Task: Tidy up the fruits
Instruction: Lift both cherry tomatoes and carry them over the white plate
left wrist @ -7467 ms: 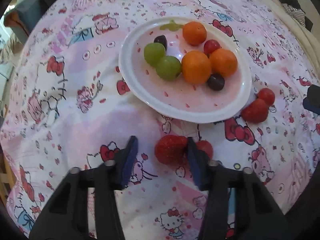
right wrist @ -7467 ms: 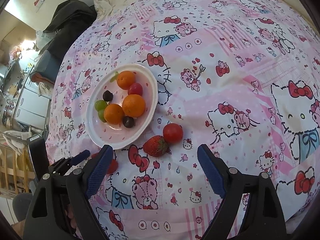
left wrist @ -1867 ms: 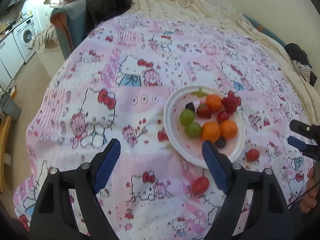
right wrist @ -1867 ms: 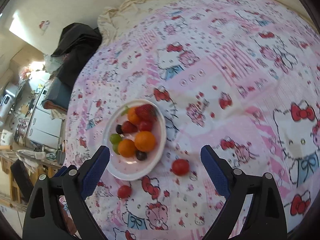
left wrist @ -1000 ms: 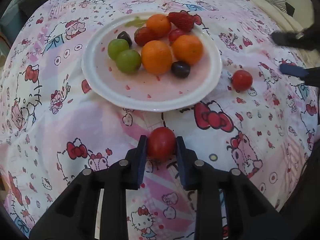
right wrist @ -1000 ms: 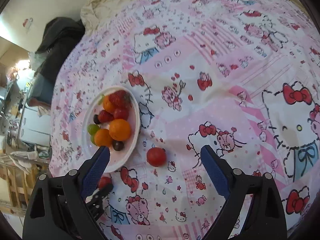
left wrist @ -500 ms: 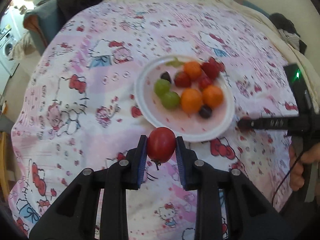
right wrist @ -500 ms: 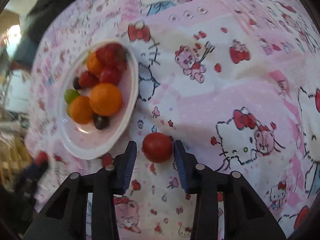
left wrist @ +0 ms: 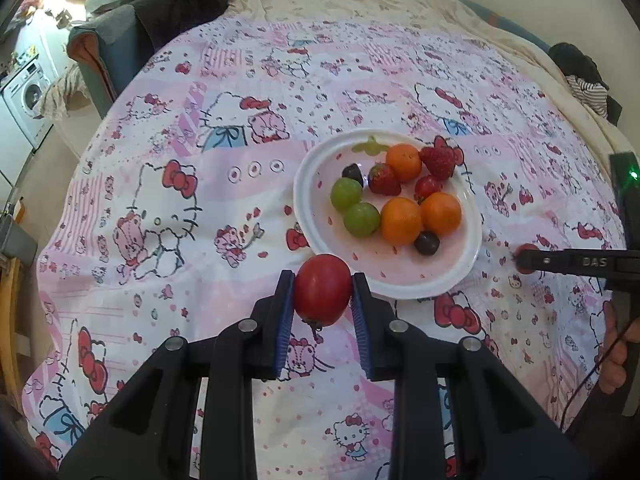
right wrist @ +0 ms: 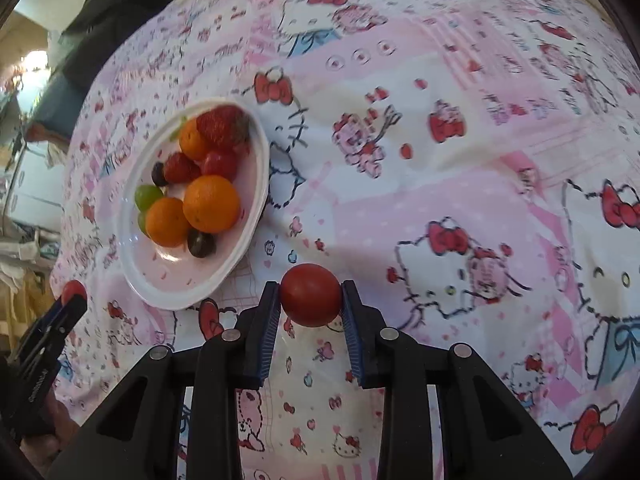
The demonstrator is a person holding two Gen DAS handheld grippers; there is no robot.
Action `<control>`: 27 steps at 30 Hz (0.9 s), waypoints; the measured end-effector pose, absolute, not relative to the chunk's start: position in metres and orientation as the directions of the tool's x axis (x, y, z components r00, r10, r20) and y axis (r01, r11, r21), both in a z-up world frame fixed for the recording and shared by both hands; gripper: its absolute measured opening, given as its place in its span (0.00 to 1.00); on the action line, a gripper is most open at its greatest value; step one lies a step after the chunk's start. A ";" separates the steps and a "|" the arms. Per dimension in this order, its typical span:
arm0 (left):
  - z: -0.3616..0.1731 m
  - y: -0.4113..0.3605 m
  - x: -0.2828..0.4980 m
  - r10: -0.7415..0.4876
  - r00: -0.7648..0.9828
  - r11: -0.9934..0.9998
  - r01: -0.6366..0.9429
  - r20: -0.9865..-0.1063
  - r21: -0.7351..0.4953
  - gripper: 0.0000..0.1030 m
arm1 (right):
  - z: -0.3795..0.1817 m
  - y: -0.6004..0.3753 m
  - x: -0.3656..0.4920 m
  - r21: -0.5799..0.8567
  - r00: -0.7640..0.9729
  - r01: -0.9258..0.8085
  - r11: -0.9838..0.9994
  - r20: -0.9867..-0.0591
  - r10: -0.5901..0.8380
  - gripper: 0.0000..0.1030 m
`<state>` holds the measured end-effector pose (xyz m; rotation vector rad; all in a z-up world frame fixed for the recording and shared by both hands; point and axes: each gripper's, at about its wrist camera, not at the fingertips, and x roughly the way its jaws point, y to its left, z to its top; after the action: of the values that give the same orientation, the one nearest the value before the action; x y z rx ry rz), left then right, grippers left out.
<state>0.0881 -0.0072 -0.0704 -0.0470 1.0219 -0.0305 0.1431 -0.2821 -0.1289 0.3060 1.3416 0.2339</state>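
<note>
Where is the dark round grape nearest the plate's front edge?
In the left wrist view, the dark round grape lies on the white plate, just below the two oranges.

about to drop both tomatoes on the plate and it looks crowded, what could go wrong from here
The white plate is already crowded with oranges, grapes and strawberries, so a round tomato set on them may roll off onto the bedspread.

Left gripper and right gripper, whose jaws have just been closing, each clamp a tomato; both heading for the plate's near rim could collide.

Soft bedding could tip the plate.
</note>
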 end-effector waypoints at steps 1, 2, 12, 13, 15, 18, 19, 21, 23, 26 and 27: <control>-0.069 -0.005 0.088 -0.046 0.527 0.998 -0.002 -0.849 -0.055 0.23 | -0.126 -0.286 0.142 0.357 0.225 0.018 0.934 -0.911 0.344 0.31; -0.066 -0.003 0.087 -0.041 0.539 0.998 -0.014 -0.841 -0.058 0.23 | -0.121 -0.290 0.140 0.366 0.241 0.028 0.930 -0.905 0.349 0.31; -0.040 0.025 0.085 0.038 0.652 0.990 -0.130 -0.758 -0.062 0.23 | -0.055 -0.302 0.133 0.408 0.523 -0.011 0.913 -0.776 0.353 0.31; -0.038 0.026 0.085 0.041 0.656 0.989 -0.134 -0.754 -0.063 0.23 | -0.049 -0.300 0.132 0.416 0.541 -0.024 0.909 -0.759 0.362 0.31; -0.033 0.028 0.087 0.041 0.665 0.988 -0.138 -0.746 -0.069 0.23 | -0.041 -0.295 0.131 0.432 0.564 -0.051 0.900 -0.732 0.383 0.31; -0.026 0.028 0.094 0.030 0.670 0.988 -0.130 -0.741 -0.078 0.23 | -0.031 -0.283 0.132 0.445 0.586 -0.101 0.890 -0.696 0.415 0.31; -0.024 0.027 0.096 0.029 0.672 0.989 -0.125 -0.740 -0.075 0.23 | -0.027 -0.278 0.133 0.439 0.592 -0.124 0.890 -0.687 0.421 0.31; -0.021 0.022 0.104 0.023 0.674 0.993 -0.102 -0.738 -0.062 0.23 | -0.026 -0.268 0.135 0.431 0.590 -0.160 0.888 -0.680 0.436 0.31; -0.018 0.017 0.113 0.014 0.679 0.995 -0.083 -0.734 -0.058 0.23 | -0.026 -0.259 0.139 0.424 0.579 -0.188 0.886 -0.681 0.449 0.31; -0.020 0.010 0.126 -0.017 0.668 0.997 -0.049 -0.744 -0.067 0.23 | -0.033 -0.244 0.148 0.407 0.548 -0.219 0.887 -0.701 0.456 0.31; -0.023 0.005 0.132 -0.029 0.657 0.997 -0.030 -0.753 -0.065 0.23 | -0.035 -0.241 0.150 0.403 0.543 -0.224 0.887 -0.705 0.457 0.31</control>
<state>0.1324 0.0054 -0.0232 -0.0736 0.8540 0.0007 0.1497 -0.2412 -0.0355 0.2795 0.9128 0.4108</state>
